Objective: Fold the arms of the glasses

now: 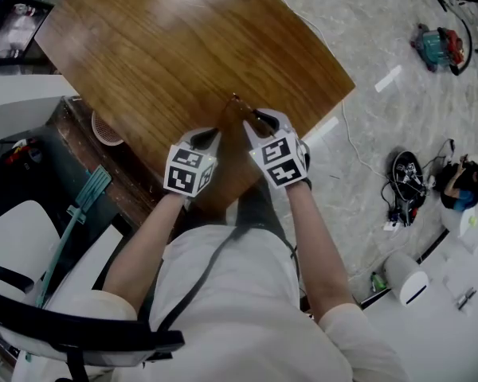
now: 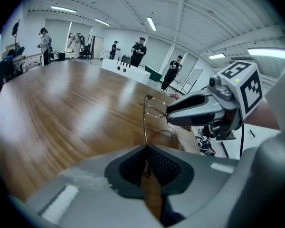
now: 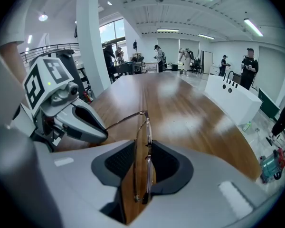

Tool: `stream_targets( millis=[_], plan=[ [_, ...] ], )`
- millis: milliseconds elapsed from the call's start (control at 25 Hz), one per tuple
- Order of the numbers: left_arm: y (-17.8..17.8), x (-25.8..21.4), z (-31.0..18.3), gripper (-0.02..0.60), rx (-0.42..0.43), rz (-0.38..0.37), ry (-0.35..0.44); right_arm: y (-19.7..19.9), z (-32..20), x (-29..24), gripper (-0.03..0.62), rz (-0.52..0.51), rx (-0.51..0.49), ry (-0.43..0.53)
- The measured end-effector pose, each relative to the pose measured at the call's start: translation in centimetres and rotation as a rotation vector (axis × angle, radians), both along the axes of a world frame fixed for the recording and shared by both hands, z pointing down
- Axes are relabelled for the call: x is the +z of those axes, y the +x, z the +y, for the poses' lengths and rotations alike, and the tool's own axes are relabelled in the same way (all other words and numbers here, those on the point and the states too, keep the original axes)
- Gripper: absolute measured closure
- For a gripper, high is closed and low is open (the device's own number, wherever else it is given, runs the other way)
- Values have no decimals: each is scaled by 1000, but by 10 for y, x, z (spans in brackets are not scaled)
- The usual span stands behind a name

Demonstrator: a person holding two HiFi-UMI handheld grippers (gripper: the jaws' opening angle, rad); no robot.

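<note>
Thin metal-framed glasses (image 1: 237,107) hang above the near edge of the wooden table (image 1: 167,46), held between both grippers. My left gripper (image 1: 215,136) is shut on the end of one arm (image 2: 144,122), which runs straight up from its jaws (image 2: 147,156) to the hinge. My right gripper (image 1: 260,122) is shut on the lens front (image 3: 143,141), seen edge-on between its pads (image 3: 143,161). In the right gripper view that arm (image 3: 123,120) stretches left to the left gripper (image 3: 102,133). The right gripper (image 2: 173,113) sits just right of the lenses (image 2: 155,109). The other arm is not clearly seen.
The table's near edge lies right under the grippers. A white basket (image 1: 105,130) sits below the table at left, with a chair (image 1: 32,237) beside the person. Cables and gear (image 1: 406,177) lie on the floor at right. People stand far off by a white counter (image 3: 232,101).
</note>
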State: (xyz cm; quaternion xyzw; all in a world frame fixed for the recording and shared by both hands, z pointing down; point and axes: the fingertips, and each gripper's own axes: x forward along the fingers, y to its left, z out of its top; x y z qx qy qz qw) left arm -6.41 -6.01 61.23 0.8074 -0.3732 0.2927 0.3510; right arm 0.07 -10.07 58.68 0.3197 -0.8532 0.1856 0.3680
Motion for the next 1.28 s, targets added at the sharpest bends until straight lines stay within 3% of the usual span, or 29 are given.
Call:
stream_targets(
  millis=[360,720,920,1280],
  plan=[
    [43,9,14,509,43,28,-43,-4,5,5,477,-67,68,-48],
    [44,10,10,493,36,111,-60,-6,6,10,441,-141,72,-121],
    [46,8,8,489,60,105,-30,-14,8,9,364,-182,63,-160],
    [58,4,2,477,94,71,45,-14,4,12,361,-194,118,-195]
  ],
)
